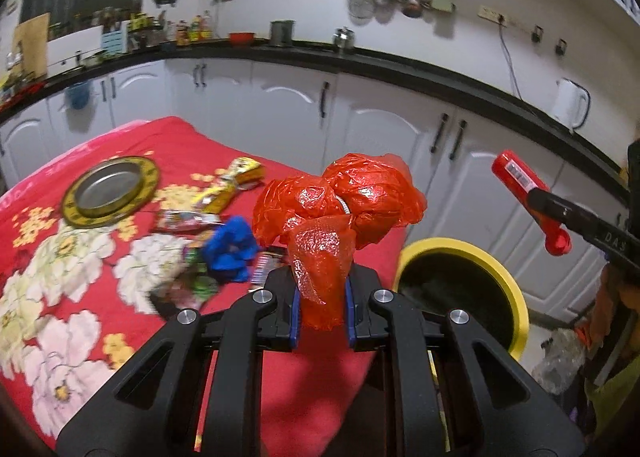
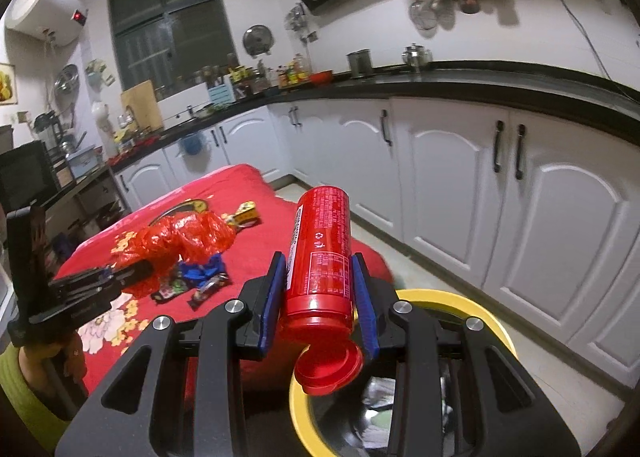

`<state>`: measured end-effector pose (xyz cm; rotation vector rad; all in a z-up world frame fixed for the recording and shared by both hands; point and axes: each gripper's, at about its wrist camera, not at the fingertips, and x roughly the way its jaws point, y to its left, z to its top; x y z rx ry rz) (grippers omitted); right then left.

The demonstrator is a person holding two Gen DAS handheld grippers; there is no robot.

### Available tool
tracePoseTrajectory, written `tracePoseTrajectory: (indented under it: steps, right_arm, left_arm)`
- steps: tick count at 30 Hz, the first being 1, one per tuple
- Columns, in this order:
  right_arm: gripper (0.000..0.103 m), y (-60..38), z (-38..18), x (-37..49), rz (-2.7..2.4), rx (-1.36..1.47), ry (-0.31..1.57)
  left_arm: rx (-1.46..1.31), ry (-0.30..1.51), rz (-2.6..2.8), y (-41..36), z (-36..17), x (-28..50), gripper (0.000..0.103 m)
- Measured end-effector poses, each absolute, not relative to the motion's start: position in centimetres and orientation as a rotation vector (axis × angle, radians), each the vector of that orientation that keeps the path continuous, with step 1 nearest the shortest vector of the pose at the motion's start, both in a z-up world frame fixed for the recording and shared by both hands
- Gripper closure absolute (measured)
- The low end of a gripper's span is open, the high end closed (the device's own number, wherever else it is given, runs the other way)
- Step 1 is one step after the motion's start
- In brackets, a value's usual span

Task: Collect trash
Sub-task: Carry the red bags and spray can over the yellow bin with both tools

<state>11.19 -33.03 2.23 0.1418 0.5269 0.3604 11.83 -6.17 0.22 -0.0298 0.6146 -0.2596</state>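
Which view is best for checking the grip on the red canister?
Right wrist. The red canister fills the centre, clamped between the right gripper's blue pads, printed label readable, flip cap hanging open over the yellow-rimmed bin. The left wrist view shows it only small at the right edge, from the side, pads hidden.
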Motion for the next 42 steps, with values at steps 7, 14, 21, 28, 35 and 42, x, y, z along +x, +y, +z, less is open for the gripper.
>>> tracePoseTrajectory:
  steps: [7, 14, 21, 28, 35, 42]
  right_arm:
    - [0.071, -36.7, 0.9, 10.8, 0.296, 0.176, 0.547]
    - [0.071, -39.3, -0.4, 10.5, 0.253, 0.209, 0.567]
    - [0.071, -40.4, -1.2, 10.3, 0.226, 0.206, 0.574]
    - [0.071, -40.9, -2.1, 10.4, 0.217, 0.209, 0.588]
    - [0.071, -40.9, -3.2, 11.2, 0.228, 0.219, 0.623]
    - [0.071, -40.8, -4.5, 12.0, 0.242, 0.223, 0.663]
  left_arm:
    - [0.020, 0.646, -0.334, -10.3, -0.9, 12.1, 0.093]
    - [0.068, 0.667, -0.387, -13.3, -2.0, 11.9, 0.093]
    - [0.101, 0.696, -0.431, -15.7, -3.0, 11.8, 0.093]
    - [0.133, 0.725, -0.472, -17.7, -4.3, 11.4, 0.093]
    - [0.161, 0.760, -0.503, -19.3, -5.7, 11.3, 0.093]
    - [0.188, 0.797, -0.531, -20.8, -7.2, 11.5, 0.093]
